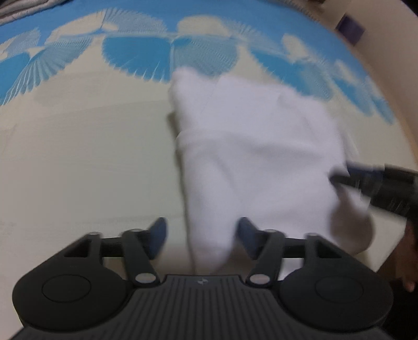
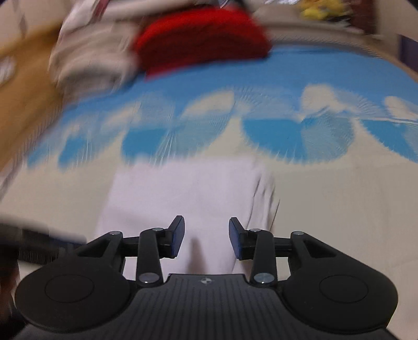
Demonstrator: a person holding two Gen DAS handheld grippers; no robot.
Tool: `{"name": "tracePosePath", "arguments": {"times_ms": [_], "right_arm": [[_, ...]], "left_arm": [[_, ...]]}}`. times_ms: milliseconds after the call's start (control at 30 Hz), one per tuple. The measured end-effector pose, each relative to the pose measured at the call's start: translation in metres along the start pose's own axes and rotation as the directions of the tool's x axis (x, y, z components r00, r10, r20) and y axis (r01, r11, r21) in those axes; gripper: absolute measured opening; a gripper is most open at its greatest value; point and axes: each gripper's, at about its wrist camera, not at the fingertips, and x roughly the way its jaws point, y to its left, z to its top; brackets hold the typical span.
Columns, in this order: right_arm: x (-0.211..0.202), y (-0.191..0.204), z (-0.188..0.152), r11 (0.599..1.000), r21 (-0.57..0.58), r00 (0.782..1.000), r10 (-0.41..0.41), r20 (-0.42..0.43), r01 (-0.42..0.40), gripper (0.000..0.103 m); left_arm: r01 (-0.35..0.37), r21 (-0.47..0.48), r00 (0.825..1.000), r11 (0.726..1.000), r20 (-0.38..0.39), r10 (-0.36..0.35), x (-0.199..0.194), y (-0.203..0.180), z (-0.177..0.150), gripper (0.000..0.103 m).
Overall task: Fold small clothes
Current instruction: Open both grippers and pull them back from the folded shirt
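Note:
A small white garment (image 1: 250,151) lies folded on a cream and blue patterned bedsheet (image 1: 78,146). My left gripper (image 1: 202,236) stands open at the garment's near corner, which hangs between the blue pads without being pressed. The right gripper's fingers (image 1: 347,177) reach in at the cloth's right edge, blurred. In the right wrist view the white garment (image 2: 188,193) lies straight ahead. My right gripper (image 2: 207,236) is open above its near edge, with its pads apart from the cloth. The left gripper (image 2: 39,240) shows as a dark blur at the left edge.
A red garment (image 2: 203,39) and a pale heap of clothes (image 2: 91,60) sit at the far side of the sheet (image 2: 326,198). A brown wooden surface (image 2: 23,86) runs along the left. Something yellow (image 2: 321,10) lies at the far right.

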Motion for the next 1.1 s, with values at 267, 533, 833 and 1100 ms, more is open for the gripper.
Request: {"name": "tracePosePath", "arguments": {"times_ms": [267, 533, 833, 1100], "right_arm": [[-0.008, -0.007, -0.014, 0.985, -0.043, 0.983, -0.168, -0.066, 0.166, 0.060], [-0.079, 0.001, -0.026, 0.979, -0.027, 0.974, -0.198, 0.111, 0.202, 0.065], [-0.143, 0.015, -0.056, 0.978, 0.020, 0.949, -0.207, 0.238, 0.208, 0.070], [-0.186, 0.047, -0.093, 0.982, 0.031, 0.924, -0.186, 0.335, 0.187, 0.083]], "left_arm": [[-0.143, 0.094, 0.958, 0.985, 0.261, 0.114, -0.053, -0.019, -0.017, 0.083], [-0.263, 0.136, 0.850, 0.955, 0.500, 0.163, -0.137, -0.054, -0.060, 0.097], [-0.233, 0.099, 0.828, 0.967, 0.541, 0.144, -0.192, -0.093, -0.136, 0.103], [-0.233, -0.038, 0.798, 0.972, 0.563, 0.213, -0.210, -0.108, -0.187, 0.103]]}}
